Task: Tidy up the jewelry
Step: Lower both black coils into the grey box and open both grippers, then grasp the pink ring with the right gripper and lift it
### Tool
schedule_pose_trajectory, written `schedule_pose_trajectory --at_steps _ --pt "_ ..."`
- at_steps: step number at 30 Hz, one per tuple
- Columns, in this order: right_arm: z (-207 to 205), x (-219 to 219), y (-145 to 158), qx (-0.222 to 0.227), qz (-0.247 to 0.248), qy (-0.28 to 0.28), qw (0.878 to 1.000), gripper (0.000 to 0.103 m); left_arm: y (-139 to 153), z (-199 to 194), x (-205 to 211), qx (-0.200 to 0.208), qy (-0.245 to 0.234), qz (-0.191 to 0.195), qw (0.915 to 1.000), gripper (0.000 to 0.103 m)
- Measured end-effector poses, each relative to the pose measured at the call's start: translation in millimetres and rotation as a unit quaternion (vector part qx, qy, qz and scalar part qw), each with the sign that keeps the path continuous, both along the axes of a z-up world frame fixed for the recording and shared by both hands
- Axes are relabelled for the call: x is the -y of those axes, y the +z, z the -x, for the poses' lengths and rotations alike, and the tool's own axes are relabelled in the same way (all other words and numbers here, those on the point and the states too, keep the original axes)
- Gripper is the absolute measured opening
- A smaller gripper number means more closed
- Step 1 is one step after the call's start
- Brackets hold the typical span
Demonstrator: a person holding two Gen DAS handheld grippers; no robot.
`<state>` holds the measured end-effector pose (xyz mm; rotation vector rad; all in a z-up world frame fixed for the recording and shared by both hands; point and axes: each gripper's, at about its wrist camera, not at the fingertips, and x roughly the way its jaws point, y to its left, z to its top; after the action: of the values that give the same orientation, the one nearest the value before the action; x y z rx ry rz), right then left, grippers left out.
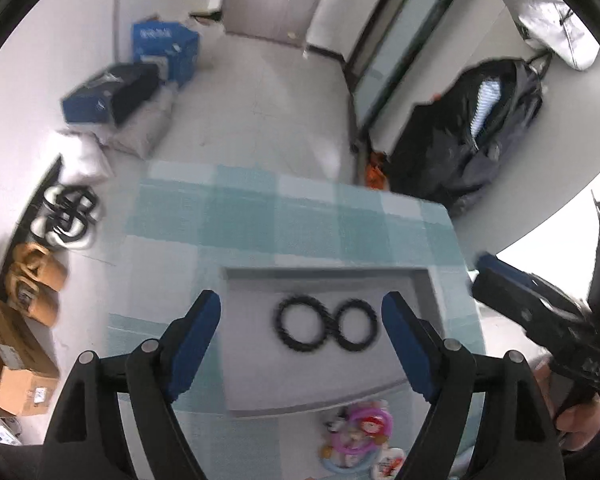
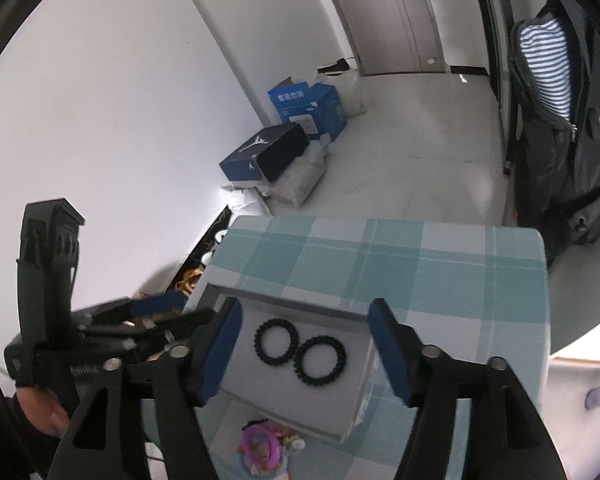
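Right wrist view: teal-checked tablecloth (image 2: 440,264), perhaps a tray (image 2: 352,412) atop; both tongs (image 2: 305,354) released, empty-jawed.

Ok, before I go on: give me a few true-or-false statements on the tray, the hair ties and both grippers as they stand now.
1. Two black spiral hair ties lie side by side in the white tray. True.
2. The right gripper is shut on a hair tie. False: it is open and holds nothing.
3. The left gripper is open and empty. True.
4. The pink bracelets lie inside the tray. False: they lie on the checked cloth, outside the tray's near edge.
5. The tray holds three hair ties. False: only two show.
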<state>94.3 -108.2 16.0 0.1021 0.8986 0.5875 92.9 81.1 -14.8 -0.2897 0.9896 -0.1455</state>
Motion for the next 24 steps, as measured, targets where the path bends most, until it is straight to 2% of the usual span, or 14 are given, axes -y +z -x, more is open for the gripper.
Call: schedule_pose_trajectory --at_steps 7,12,14,18,21,24 --pt "29 7 11 0.043 0.000 -0.005 0.999 0.082 10 24 -41 0.060 0.059 0.032 0.9960 0.080" --pt "48 10 12 0.054 -0.010 -0.004 0.999 0.084 18 46 -24 0.091 0.038 -0.026 0.9948 0.080" --pt "55 10 11 0.055 -0.010 -0.003 0.998 0.085 20 54 -16 0.093 0.024 -0.040 0.9945 0.080" --pt "71 10 5 0.037 -0.014 0.000 0.999 0.085 13 74 -7 0.084 0.026 -0.046 0.9950 0.080" --pt "86 10 -2 0.035 -0.011 0.001 0.999 0.085 1 85 -8 0.068 0.029 -0.020 0.9971 0.080" --pt "93 3 -14 0.011 0.000 0.008 1.000 0.084 -7 91 -11 0.050 0.045 -0.002 0.9977 0.080"
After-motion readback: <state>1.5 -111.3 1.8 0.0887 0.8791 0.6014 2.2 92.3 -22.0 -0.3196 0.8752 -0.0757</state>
